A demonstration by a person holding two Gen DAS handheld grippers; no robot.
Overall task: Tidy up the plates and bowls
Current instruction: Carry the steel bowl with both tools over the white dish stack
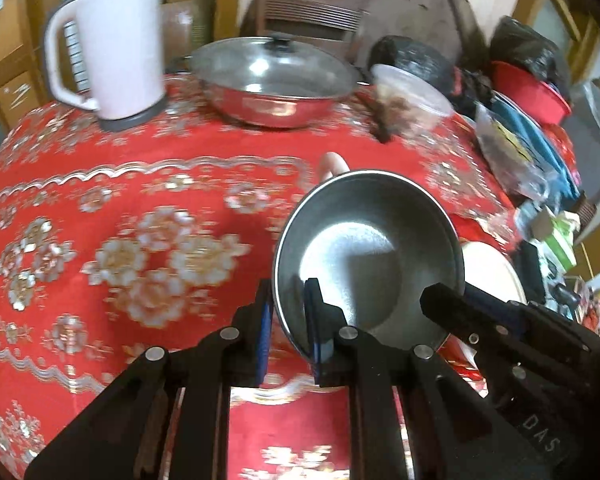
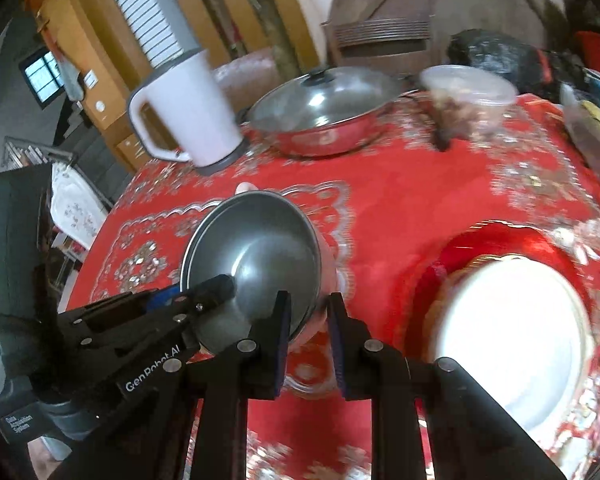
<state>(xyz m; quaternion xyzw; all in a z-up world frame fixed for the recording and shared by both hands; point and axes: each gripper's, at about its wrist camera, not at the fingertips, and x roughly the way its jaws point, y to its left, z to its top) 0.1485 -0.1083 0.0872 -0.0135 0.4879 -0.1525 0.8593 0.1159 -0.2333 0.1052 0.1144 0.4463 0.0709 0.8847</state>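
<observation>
Slipping is the risk: both tongs, left (image 1: 288,320) and right (image 2: 308,320), clamp the tilted round steel bowl's (image 1: 364,248) thin rim. Uneven pulls could drop it toward the white round plate (image 2: 512,344) at 3 o'clock.

Left gripper (image 1: 288,308), right gripper (image 2: 309,318): black linkage arms, silver pivot pins, blue-padded fingers; "GenRobot.AI" printed in white.

Left gripper (image 1: 288,316) is clamping its fingers (image 1: 265,320) across a bowl (image 1: 366,252) rim at 6 o'clock. Right gripper (image 2: 308,328) is pinching the same rim at 4 o'clock, both angled forward.
</observation>
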